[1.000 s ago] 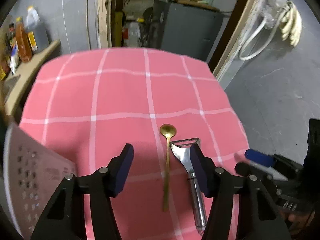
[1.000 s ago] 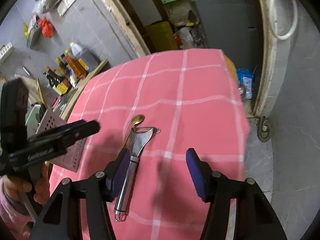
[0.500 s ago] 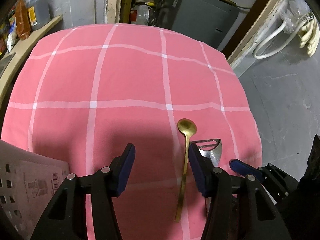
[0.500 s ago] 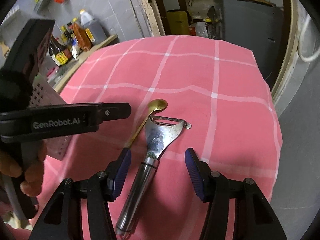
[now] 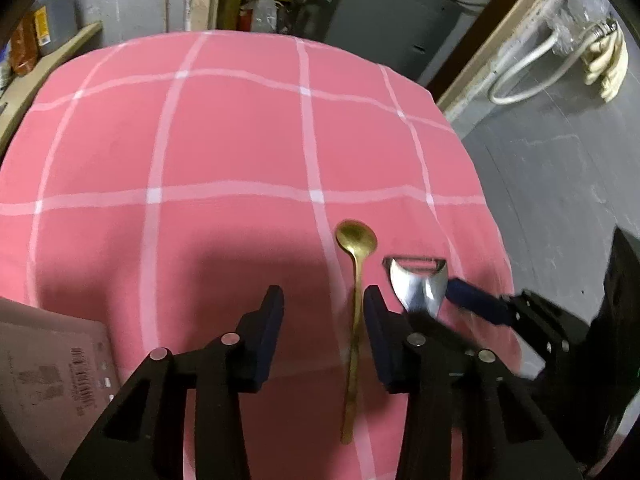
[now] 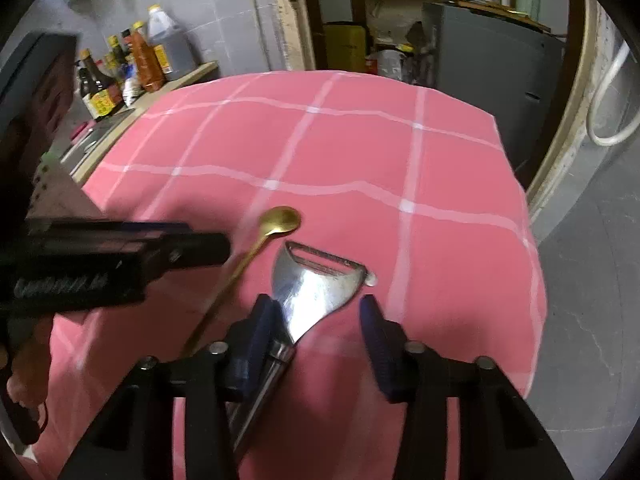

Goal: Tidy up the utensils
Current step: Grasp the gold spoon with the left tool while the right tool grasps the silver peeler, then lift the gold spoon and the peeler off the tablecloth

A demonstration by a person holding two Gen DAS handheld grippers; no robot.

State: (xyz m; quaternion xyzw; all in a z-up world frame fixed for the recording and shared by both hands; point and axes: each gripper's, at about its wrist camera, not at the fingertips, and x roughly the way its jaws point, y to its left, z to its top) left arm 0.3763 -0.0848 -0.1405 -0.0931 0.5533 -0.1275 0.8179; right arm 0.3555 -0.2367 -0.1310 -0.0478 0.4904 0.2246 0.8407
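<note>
A gold spoon and a steel peeler lie side by side on the pink checked tablecloth. My left gripper is open low over the cloth, its right finger beside the spoon's handle, the spoon just outside the gap. My right gripper is open around the peeler, whose head lies between the fingertips, its handle against the left finger. The spoon lies left of it.
A perforated grey utensil holder stands at the near left. The left gripper body shows at left in the right wrist view. A shelf with sauce bottles lies beyond the table's left edge. The cloth drops off at the right edge.
Both grippers have moved forward and down toward the utensils. The right gripper now straddles the peeler's head. The left gripper's right finger has come up beside the spoon handle.
</note>
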